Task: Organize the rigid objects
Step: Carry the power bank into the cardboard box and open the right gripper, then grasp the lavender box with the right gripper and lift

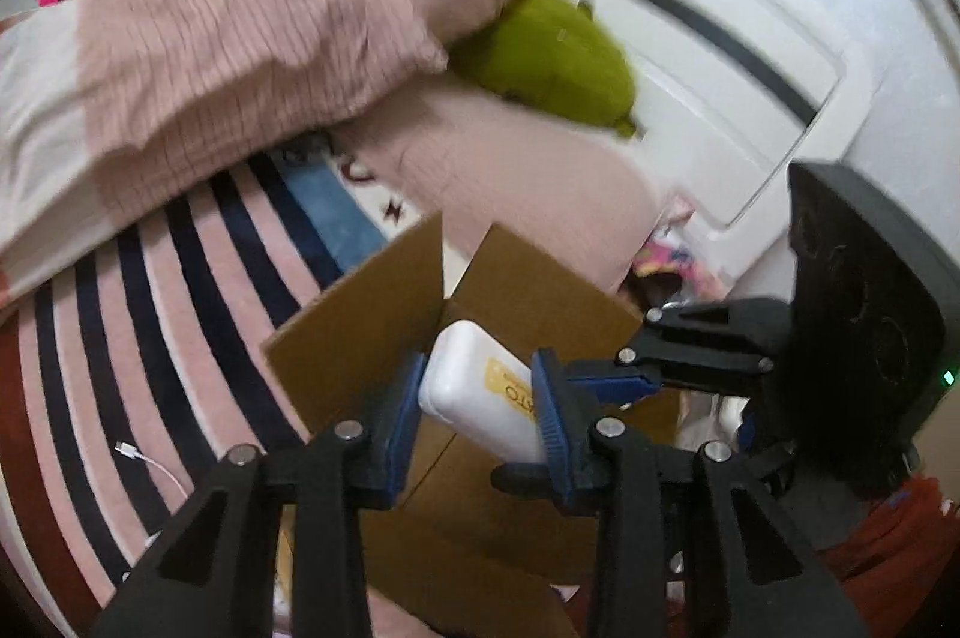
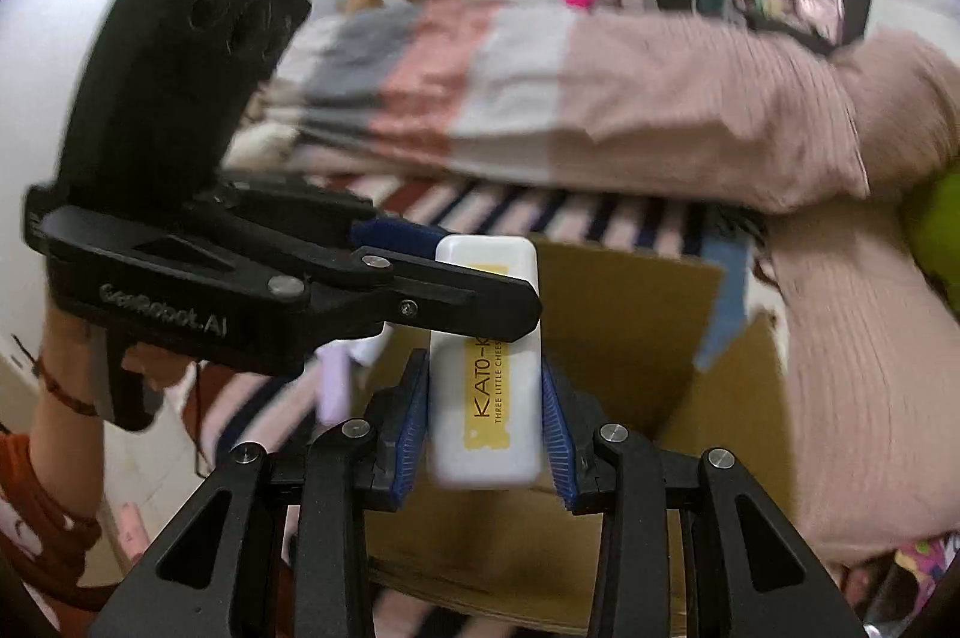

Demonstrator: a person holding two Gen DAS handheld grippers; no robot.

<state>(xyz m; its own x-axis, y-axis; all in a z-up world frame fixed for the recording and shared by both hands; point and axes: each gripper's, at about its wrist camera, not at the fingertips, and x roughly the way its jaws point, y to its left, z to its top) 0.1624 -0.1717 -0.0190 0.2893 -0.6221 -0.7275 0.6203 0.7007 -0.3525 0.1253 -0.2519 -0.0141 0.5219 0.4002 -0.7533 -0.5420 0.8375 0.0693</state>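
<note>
A: Nearest first. R gripper (image 2: 485,413) – blue pads clamped on both long sides of the white case (image 2: 485,368), yellow label facing the cam. Case upright between them, no slack visible.

B: And the L gripper (image 1: 477,407)?

A: Clamped on the same case, other end. L wrist view shows its pads (image 1: 549,413) pressed flat against the short sides. So a two-handed hold, case up in the air, not resting on anything.

B: Where does it go, you reckon?

A: Cardboard box (image 2: 630,314) just behind and below, flaps open. Best guess: drop-in there. To do it well: one gripper lets go first, else they fight each other. Keep the case upright, lower it clear of the near flap, release low.

B: Hazards further back?

A: Pink folded bedding (image 2: 690,110) hangs over the far side of the box; green plush (image 1: 552,62) sits tucked in it. Frames blurred, so exact clearance can't be told. Striped bedspread (image 1: 180,290) under everything, white cable (image 1: 150,464) lying on it, well off the path.
</note>
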